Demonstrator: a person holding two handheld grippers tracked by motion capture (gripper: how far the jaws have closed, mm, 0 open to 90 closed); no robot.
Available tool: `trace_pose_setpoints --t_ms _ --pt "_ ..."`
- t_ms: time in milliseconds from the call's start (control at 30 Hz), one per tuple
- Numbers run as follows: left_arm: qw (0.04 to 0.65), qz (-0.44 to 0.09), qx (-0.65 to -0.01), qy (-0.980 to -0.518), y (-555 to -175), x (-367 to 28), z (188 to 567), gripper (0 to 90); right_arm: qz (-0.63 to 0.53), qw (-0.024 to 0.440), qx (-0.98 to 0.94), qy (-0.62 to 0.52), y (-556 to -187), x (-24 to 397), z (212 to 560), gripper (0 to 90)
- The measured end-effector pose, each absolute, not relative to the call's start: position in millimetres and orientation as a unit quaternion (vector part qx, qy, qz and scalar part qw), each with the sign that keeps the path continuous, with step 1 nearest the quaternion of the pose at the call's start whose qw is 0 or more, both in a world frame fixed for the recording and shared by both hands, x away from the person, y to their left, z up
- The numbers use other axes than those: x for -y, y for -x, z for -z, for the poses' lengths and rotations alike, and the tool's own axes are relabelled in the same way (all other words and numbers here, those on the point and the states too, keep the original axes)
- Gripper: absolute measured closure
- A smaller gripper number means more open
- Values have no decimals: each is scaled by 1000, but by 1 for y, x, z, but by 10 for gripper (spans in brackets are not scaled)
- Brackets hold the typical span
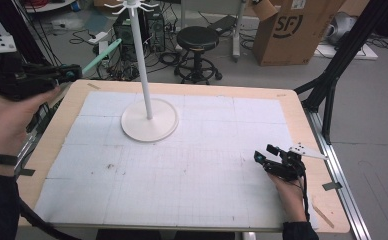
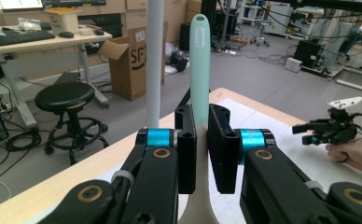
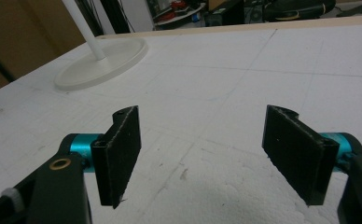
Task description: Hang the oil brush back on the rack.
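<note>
Your left gripper (image 2: 200,154) is clamped on a pale green utensil handle (image 2: 200,70), which rises between its jaws at centre frame in the left gripper view. In the high view that handle (image 1: 102,56) pokes out at upper left, off the table's (image 1: 62,115) edge. Your right gripper (image 3: 202,154) rests at lower right over the white mat (image 1: 192,170), jaws wide apart, nothing between them. White stand (image 1: 148,120) sits upper centre.

Mint handle (image 2: 200,70) lower end hidden between jaws; stand (image 1: 141,60) top cropped.
</note>
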State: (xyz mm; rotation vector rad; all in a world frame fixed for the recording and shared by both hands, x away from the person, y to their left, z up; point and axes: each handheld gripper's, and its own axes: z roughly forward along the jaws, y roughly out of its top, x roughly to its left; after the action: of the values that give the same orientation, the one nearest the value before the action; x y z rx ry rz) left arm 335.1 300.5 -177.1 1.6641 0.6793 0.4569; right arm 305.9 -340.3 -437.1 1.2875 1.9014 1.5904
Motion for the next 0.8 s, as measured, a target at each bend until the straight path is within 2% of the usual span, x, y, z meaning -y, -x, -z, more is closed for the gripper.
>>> trace_pose_setpoints --t_ms 800 --pt "604 -227 -297 -704 -345 -301 142 823 -562 171 -669 -455 -306 341 437 272"
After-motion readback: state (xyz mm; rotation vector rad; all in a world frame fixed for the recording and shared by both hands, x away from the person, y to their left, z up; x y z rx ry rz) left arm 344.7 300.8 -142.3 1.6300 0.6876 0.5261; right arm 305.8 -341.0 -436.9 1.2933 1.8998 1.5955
